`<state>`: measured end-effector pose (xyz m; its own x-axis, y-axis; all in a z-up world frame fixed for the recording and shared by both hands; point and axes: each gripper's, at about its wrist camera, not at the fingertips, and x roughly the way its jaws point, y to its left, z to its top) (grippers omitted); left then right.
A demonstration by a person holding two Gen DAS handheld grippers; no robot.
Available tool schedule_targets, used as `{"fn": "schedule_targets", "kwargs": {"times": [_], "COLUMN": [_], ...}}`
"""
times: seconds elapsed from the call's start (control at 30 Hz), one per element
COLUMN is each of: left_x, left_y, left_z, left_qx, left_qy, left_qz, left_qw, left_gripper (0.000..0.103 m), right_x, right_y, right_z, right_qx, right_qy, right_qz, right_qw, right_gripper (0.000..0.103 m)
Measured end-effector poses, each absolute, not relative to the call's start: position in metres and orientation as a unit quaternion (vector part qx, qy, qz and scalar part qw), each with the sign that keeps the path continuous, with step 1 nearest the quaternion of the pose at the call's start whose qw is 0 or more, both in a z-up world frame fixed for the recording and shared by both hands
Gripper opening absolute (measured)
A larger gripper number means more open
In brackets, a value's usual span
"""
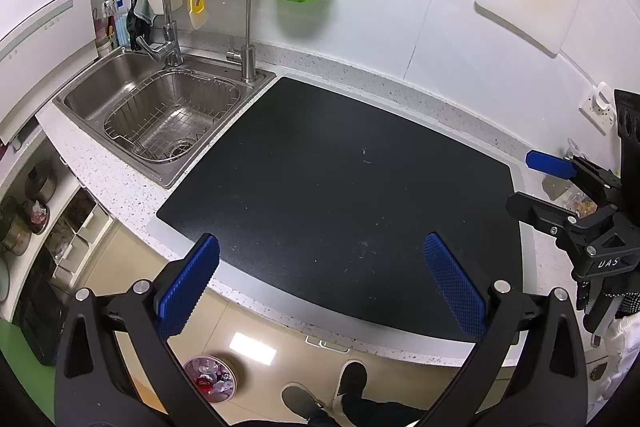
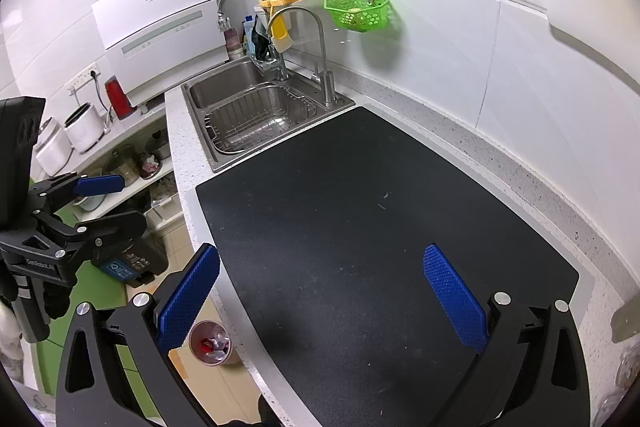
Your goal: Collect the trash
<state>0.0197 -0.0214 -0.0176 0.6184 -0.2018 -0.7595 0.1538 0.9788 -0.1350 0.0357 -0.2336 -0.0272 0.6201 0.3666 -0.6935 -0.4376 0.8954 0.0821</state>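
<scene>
Over the kitchen counter, through the left wrist view, the left gripper is hovering with its blue pads spread wide, holding nothing. Below it, a flat black rectangular mat is lying nearly bare, showing only tiny specks. On the floor, a small round bin is sitting with crumpled wrappers inside. Further right, some small scraps are lying on the counter, too blurred to identify.

Through the right wrist view, the right gripper is likewise hanging wide and holding nothing. The bin is standing just beside the counter edge. This is fitting either a finished collection or a pause between pieces.
</scene>
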Motion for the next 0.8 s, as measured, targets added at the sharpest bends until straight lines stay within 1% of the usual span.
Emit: {"fn": "schedule_targets", "kwargs": {"times": [0.8], "left_x": [0.0174], "left_y": [-0.0179], "left_z": [-0.0149], "left_qx": [-0.032], "left_qy": [0.421], "left_qz": [-0.098], "left_qw": [0.901], "left_gripper": [0.100], "right_x": [0.0369], "right_y": [-0.2307], "right_z": [-0.0276], "right_qx": [-0.050], "right_qy": [0.375], "right_qz": [0.229], "right_qw": [0.897], "right_gripper": [0.098]}}
